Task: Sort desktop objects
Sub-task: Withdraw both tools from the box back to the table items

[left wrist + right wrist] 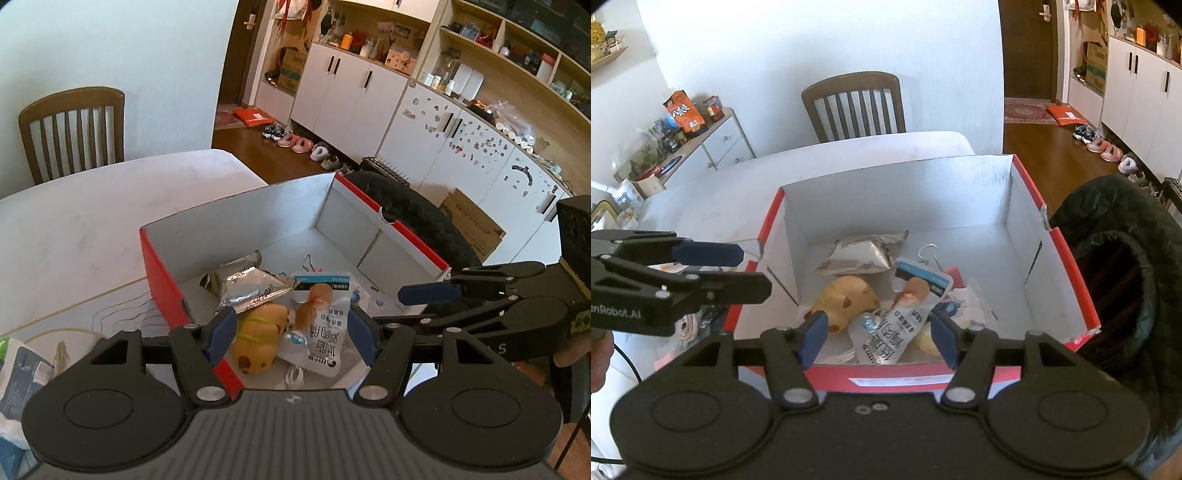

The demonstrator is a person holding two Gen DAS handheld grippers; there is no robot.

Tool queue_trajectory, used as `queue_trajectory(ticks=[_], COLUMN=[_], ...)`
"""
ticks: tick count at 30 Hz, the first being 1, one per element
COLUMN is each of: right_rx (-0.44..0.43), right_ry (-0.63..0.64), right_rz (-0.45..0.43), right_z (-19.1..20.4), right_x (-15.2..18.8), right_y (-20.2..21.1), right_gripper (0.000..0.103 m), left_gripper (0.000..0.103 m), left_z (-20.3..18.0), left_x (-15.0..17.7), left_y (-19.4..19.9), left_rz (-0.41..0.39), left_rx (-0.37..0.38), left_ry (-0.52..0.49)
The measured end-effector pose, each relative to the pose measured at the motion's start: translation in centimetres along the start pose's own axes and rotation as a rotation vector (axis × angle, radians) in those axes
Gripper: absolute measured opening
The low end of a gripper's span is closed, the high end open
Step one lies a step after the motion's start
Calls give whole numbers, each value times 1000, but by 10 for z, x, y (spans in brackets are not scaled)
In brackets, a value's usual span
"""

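A red cardboard box point(162, 284) with a white inside stands on the white table, and both grippers hover over its near end. Inside lie a silver foil packet point(247, 288), a yellow plush toy point(258, 336), a white printed pouch point(327, 332), a white cable point(293, 376) and a key clip point(308, 263). My left gripper point(291, 336) is open and holds nothing. My right gripper point(879, 339) is open and empty too, above the pouch point(894, 332) and plush toy point(846, 299). Each gripper shows in the other's view: the right gripper point(410, 306) and the left gripper point(746, 271).
A black jacket point(1126, 258) hangs just right of the box point(886, 374). A wooden chair point(855, 105) stands at the table's far side. A tissue pack point(18, 369) and small items point(687, 328) lie left of the box. Cabinets and shoes line the room behind.
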State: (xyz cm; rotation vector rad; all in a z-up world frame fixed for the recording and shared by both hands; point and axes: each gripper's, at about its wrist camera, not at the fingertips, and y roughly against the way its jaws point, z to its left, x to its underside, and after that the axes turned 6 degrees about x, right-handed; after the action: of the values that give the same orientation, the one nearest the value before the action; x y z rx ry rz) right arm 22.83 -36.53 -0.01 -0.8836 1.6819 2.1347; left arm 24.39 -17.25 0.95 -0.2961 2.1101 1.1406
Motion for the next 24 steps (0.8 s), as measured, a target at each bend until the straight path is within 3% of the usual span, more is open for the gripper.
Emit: queue_trajectory(ticks=[20, 24], right_rx=[-16, -21], right_ry=[32, 34], right_rz=[-30, -28], right_z=[84, 102], right_x=[20, 22], right_y=[18, 17], right_gripper=[73, 74], left_gripper=[65, 73], left_z=[42, 59], left_x=[44, 59], left_y=[72, 88], left_rz=[-43, -41], left_rx=[-15, -14], left_ry=[1, 16])
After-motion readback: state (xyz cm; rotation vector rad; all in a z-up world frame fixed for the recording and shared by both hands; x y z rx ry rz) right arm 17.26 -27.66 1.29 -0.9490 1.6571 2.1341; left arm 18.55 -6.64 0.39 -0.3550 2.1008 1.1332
